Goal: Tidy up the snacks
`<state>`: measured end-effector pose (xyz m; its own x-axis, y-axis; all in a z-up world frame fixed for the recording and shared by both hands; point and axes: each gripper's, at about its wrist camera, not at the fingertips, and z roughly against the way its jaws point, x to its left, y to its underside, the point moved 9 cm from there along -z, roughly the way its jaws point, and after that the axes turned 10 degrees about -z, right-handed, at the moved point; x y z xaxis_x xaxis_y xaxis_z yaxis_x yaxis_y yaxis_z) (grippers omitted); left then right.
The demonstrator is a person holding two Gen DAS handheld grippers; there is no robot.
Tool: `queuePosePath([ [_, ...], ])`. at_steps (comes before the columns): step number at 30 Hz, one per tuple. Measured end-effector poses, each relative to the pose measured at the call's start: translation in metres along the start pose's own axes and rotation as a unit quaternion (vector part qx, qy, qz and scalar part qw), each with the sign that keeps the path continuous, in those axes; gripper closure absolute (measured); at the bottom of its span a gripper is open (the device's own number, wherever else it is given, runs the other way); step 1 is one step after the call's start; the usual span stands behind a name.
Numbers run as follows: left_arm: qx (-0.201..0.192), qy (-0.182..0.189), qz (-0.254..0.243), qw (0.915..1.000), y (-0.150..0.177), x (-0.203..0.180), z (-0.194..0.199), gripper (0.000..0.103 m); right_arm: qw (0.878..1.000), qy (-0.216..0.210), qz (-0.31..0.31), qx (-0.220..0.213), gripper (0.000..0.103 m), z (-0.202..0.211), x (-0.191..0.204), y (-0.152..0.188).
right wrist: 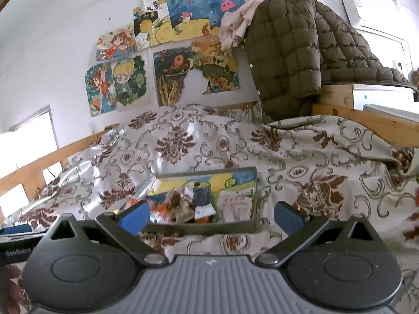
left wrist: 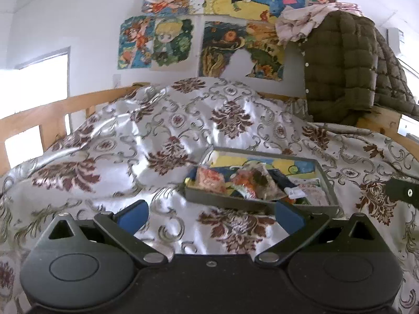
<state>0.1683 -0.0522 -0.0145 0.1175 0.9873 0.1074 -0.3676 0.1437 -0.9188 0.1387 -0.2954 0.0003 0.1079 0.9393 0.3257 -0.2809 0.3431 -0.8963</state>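
A shallow grey tray (left wrist: 230,201) lies on the patterned bedspread and holds several snack packets (left wrist: 248,180), orange, clear and dark blue. My left gripper (left wrist: 210,216) is open and empty, just short of the tray's near left corner. In the right wrist view the same tray (right wrist: 209,228) sits right in front with the snack packets (right wrist: 191,204) piled in its left half. My right gripper (right wrist: 210,216) is open and empty, its fingers either side of the tray's near edge. The right gripper's body (left wrist: 403,191) shows at the right edge of the left view.
The silver and maroon floral bedspread (left wrist: 162,136) covers the bed in rumpled folds. A wooden bed rail (left wrist: 34,120) runs on the left and an olive quilted jacket (left wrist: 348,70) hangs at the back right. Posters (left wrist: 209,26) cover the wall.
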Motion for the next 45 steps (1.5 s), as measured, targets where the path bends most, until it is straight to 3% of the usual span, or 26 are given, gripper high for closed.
queuePosePath([
  [11, 0.035, -0.031, 0.002, 0.9989, 0.034, 0.016, 0.021, 0.001, 1.000, 0.004, 0.020, -0.002, 0.000, 0.026, 0.013, 0.019],
  [17, 0.036, -0.033, 0.017, 0.9987, 0.040, 0.018, 0.032, 0.001, 1.000, 0.007, 0.026, 0.002, 0.000, 0.040, 0.021, 0.030],
  [24, 0.040, -0.036, -0.010, 0.9985, 0.044, 0.007, 0.036, 0.001, 0.999, 0.017, 0.038, 0.003, 0.000, 0.049, 0.026, 0.037],
  [31, 0.042, -0.043, -0.023, 0.9979, 0.046, 0.006, 0.035, 0.001, 0.997, 0.064, 0.037, 0.033, 0.000, 0.035, 0.015, 0.045],
  [45, 0.081, -0.041, -0.034, 0.9953, 0.054, 0.003, 0.018, 0.001, 0.989, 0.097, 0.054, 0.100, 0.000, 0.006, 0.008, 0.066],
])
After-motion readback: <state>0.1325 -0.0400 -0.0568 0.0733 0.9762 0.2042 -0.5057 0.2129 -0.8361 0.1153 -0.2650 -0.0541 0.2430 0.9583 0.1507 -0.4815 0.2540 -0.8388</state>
